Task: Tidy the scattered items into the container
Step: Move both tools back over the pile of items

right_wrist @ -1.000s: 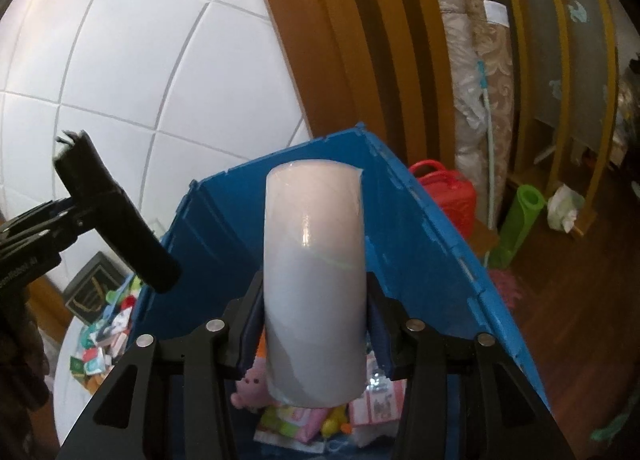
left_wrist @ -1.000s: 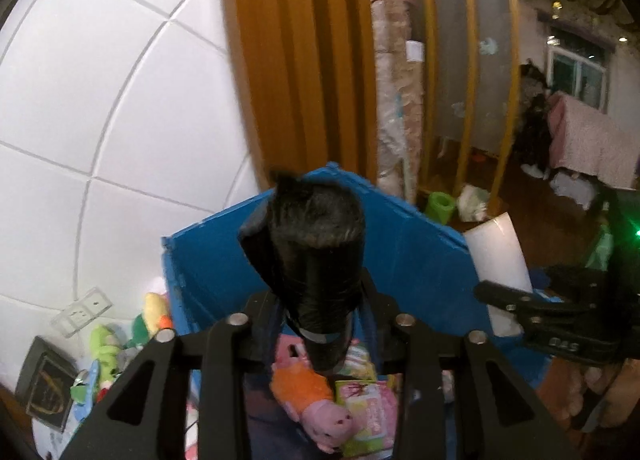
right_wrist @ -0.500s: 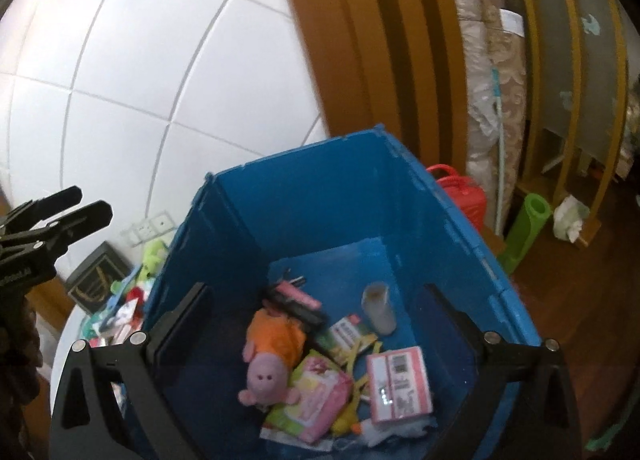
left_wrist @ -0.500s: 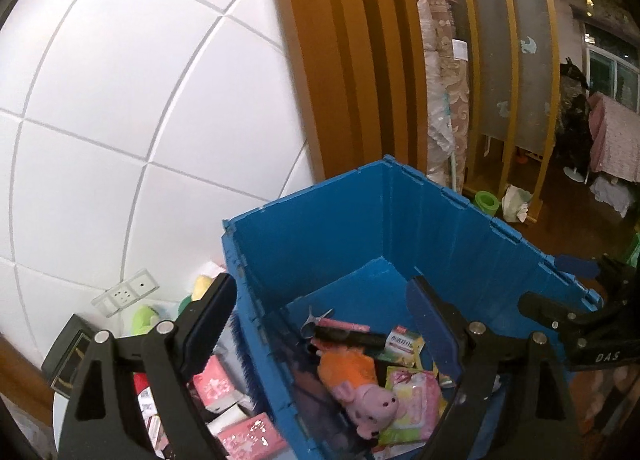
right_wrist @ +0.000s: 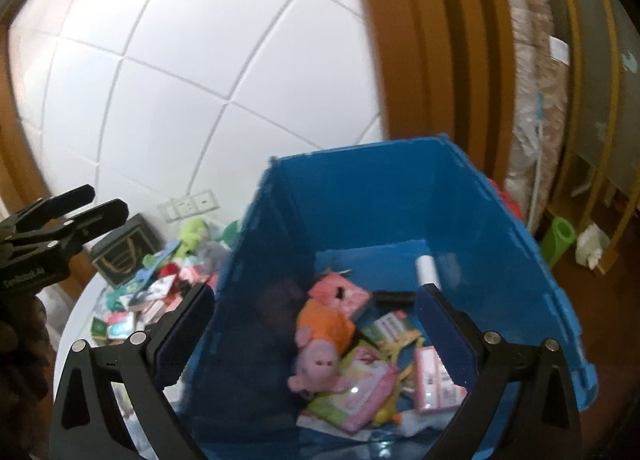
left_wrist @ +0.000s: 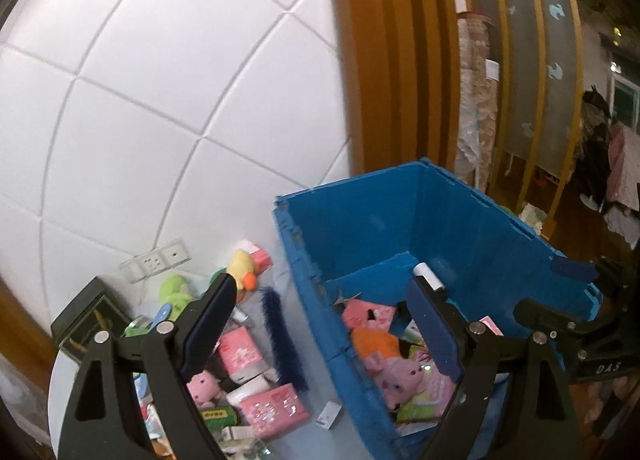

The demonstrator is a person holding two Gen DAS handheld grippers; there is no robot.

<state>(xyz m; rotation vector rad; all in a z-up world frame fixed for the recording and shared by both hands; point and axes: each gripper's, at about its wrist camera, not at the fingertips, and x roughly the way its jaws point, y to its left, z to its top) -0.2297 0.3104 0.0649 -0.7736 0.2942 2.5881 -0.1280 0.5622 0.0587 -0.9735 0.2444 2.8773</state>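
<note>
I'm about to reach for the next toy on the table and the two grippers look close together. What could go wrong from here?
1. The right gripper hangs just beside the left gripper over the blue bin; they might collide.
2. The toys are heaped against the bin's wall, so open fingers may snag a neighbour or nudge the bin.
3. The small card lies flat and may slip from the pads.

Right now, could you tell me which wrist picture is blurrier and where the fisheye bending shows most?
Right wrist view: blurrier, the blue crate rim and door frame smeared. Left wrist view: sharper on the scattered toys. Both views: the wall tile lines bow strongly towards the edges.
</note>
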